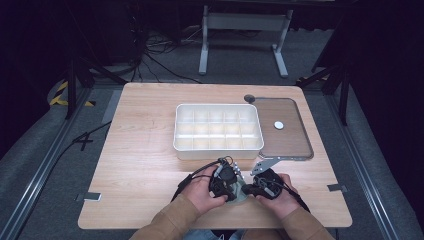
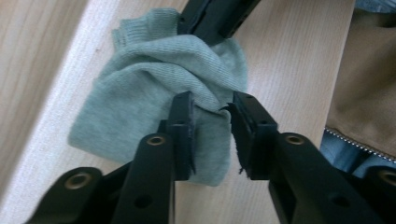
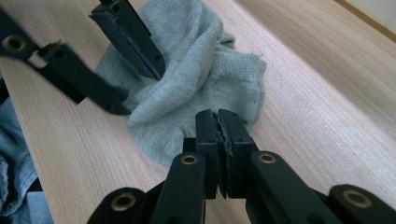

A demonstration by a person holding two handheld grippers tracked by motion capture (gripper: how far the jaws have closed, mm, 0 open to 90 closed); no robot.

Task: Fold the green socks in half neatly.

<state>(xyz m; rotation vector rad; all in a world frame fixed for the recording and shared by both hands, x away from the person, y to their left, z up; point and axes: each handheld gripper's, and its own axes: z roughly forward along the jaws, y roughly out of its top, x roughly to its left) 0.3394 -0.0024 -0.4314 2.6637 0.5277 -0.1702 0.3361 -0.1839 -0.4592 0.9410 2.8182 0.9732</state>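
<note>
both tongs sit on the grey sock (image 2: 154,88): your left gripper (image 2: 212,126) part open around a fold, right gripper (image 3: 218,135) clamped on its edge; sock unfolded, compartment box (image 1: 218,127) unfilled.

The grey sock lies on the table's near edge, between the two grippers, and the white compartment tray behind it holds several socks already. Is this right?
Not quite: the white compartment tray is empty, as the high view shows. The grey sock does lie at the near edge, between the left gripper and right gripper.

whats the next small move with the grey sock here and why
Probably close the left gripper on the grey sock: its jaws stand open around a bunched fold, while the right gripper looks pinched shut at the sock's edge, so only one side seems held yet.
</note>
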